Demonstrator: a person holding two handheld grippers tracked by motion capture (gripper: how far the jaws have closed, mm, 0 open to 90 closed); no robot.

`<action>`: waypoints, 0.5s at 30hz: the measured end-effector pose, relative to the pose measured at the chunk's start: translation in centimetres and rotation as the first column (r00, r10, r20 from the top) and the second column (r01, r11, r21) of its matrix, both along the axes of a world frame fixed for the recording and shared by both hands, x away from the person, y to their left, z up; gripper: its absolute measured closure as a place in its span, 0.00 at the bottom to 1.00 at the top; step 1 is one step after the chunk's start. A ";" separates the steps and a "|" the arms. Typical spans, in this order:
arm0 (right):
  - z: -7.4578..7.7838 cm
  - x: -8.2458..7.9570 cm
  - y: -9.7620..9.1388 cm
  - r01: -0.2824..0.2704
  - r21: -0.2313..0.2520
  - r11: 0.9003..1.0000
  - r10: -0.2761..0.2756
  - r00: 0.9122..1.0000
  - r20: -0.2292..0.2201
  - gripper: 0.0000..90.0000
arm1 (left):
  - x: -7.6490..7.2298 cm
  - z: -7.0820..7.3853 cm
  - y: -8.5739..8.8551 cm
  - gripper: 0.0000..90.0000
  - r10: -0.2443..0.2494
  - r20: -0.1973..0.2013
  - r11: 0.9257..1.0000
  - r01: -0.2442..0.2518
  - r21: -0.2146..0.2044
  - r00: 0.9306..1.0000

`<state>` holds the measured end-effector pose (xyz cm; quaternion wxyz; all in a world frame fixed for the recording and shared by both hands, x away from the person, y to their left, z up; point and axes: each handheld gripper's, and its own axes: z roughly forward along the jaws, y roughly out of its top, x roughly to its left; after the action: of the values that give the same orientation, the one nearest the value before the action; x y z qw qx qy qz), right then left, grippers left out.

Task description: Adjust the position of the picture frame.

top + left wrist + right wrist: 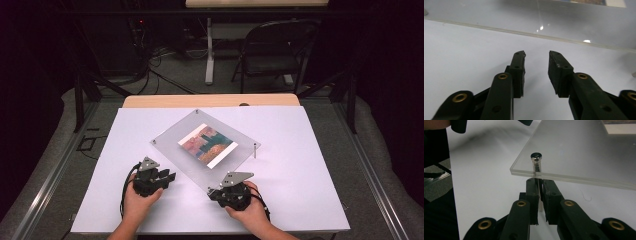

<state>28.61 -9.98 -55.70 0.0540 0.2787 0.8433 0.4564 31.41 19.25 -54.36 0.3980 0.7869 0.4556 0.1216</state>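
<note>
So the table is covered in a white sheet, and a clear acrylic frame is sat in the middle of it at an angle, raised off the surface on small metal standoffs. A colourful print is sandwiched inside. Looks like the frame is either being put together or taken apart at the corners, and not much of that seems done yet: 4 corner posts can be made out in the high view and the panel is sitting level.

The right gripper is clenched around the thin standoff pin under the near corner, just below the screw cap. The left gripper is released, nothing between the jaws, pointed at the frame's edge but not touching it. Remaining corners presumably left to do.
</note>
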 end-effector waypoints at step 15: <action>1.4 -1.1 -3.2 0.017 -0.036 0.999 -0.014 0.995 0.094 0.54 | -2.9 0.0 -2.1 0.50 -0.082 0.084 0.996 0.085 -0.028 0.993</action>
<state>27.51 -13.19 -54.27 0.1024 0.2624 0.8459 0.4528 28.52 17.18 -54.34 0.4337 0.7932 0.4073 0.1300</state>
